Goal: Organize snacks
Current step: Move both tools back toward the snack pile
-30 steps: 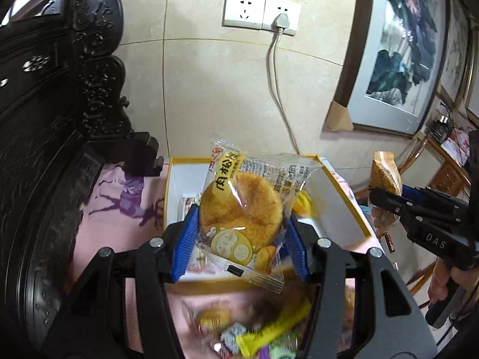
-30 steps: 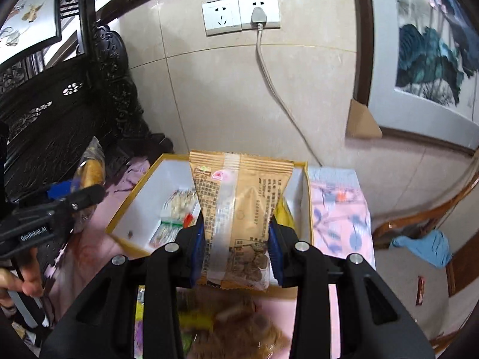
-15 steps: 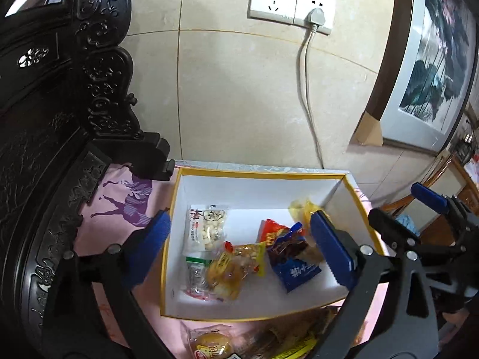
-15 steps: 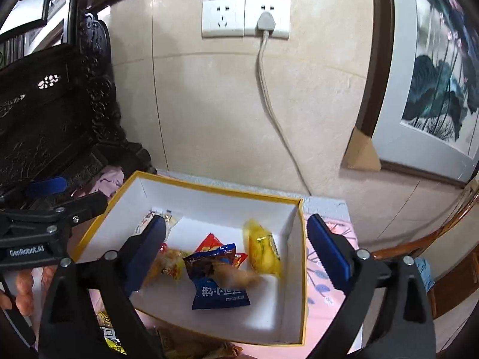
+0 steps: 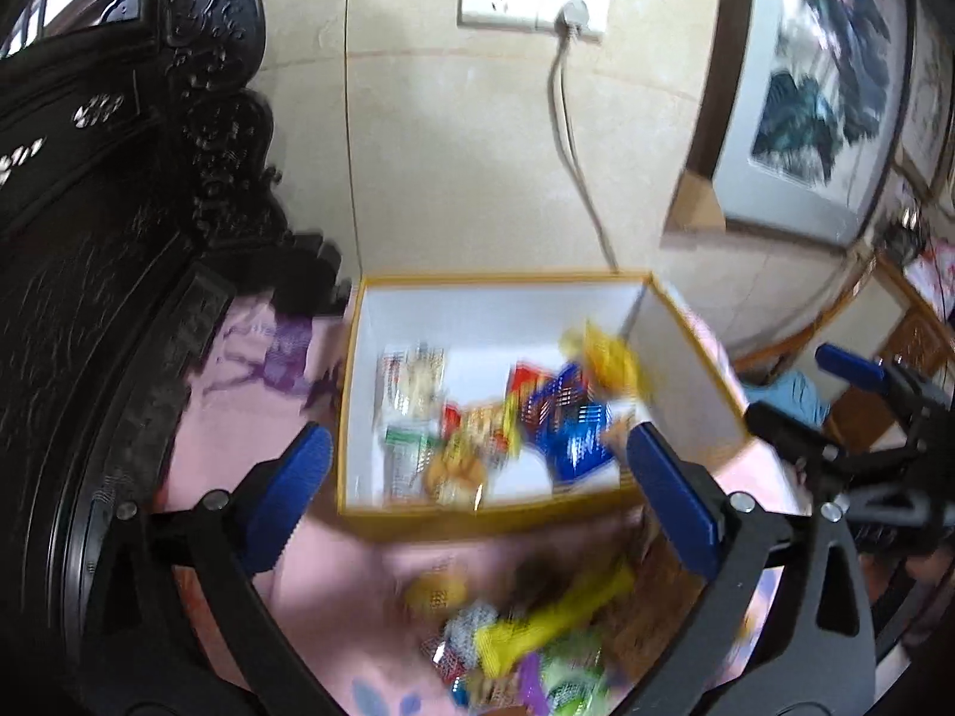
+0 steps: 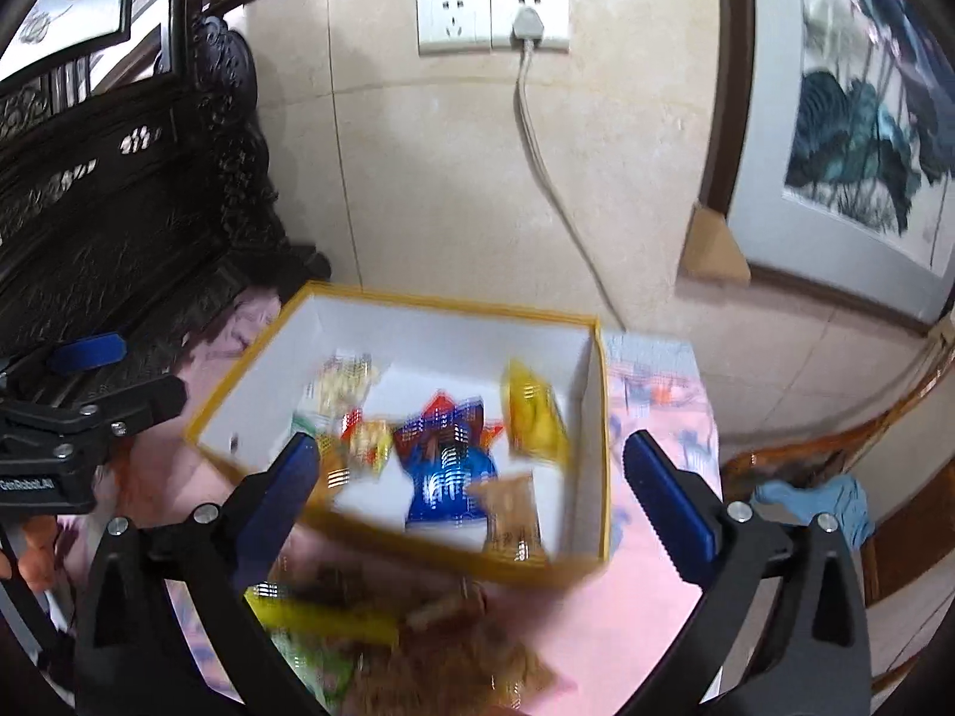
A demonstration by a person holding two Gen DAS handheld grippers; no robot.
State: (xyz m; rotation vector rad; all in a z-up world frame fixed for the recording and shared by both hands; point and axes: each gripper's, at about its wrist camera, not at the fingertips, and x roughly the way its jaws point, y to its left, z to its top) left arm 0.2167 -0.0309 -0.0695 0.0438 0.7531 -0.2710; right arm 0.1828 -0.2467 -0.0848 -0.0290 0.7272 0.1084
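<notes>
The left gripper (image 5: 477,495), black-framed with blue pads, has just been opening and stands spread with nothing between its jaws. Ahead sits the white, yellow-rimmed cardboard box (image 5: 495,313) holding blurred snack packets (image 6: 447,453). The right gripper (image 6: 471,489) has likewise just opened wide, empty, above more loose snacks (image 6: 334,620) on the pink patterned cloth (image 6: 632,626).

- Smeared by motion blur: snack packets (image 5: 501,429) in the box (image 5: 686,382); labels unreadable.
- Loose snack pile (image 6: 382,638) blurred, cut by the bottom edge.
- Painting (image 6: 865,119) cropped at right.

Each claw (image 5: 474,492) has black angular arms, silver screws and ribbed blue pads (image 6: 668,492).
</notes>
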